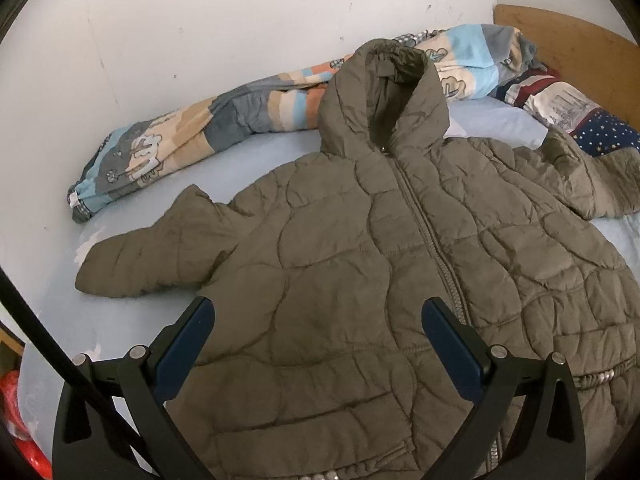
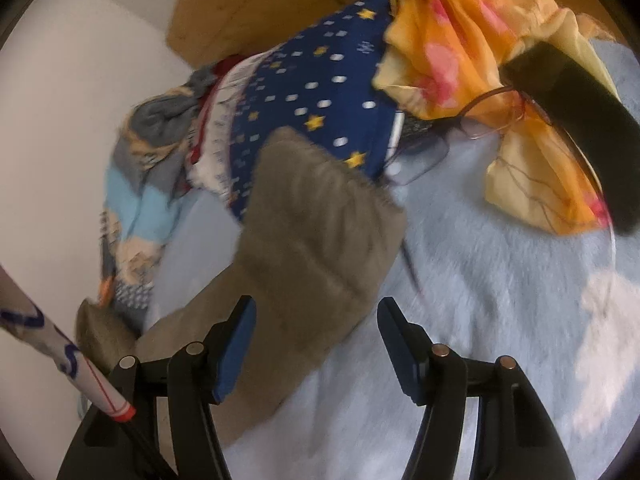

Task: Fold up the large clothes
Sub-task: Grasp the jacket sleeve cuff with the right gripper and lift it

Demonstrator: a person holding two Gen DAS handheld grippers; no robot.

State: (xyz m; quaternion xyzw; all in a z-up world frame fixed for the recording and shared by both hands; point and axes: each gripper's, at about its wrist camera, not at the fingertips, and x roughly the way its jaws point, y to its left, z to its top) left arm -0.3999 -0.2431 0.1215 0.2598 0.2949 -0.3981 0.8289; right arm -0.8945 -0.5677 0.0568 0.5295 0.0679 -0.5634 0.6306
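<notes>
No legible text, brand or number was found in either view — the quilt and the starred pillow carried only patterns, too blurred to read as lettering.

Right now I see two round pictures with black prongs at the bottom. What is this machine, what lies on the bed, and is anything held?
No machine: a person carries two hand-held grippers, each with a camera looking along its jaws. The left gripper hangs open above an olive puffer jacket spread on the blue bed sheet. The right gripper is open above the jacket's sleeve. Neither holds anything. Nearby lie a rolled quilt, a starry pillow, an orange scarf and eyeglasses.
</notes>
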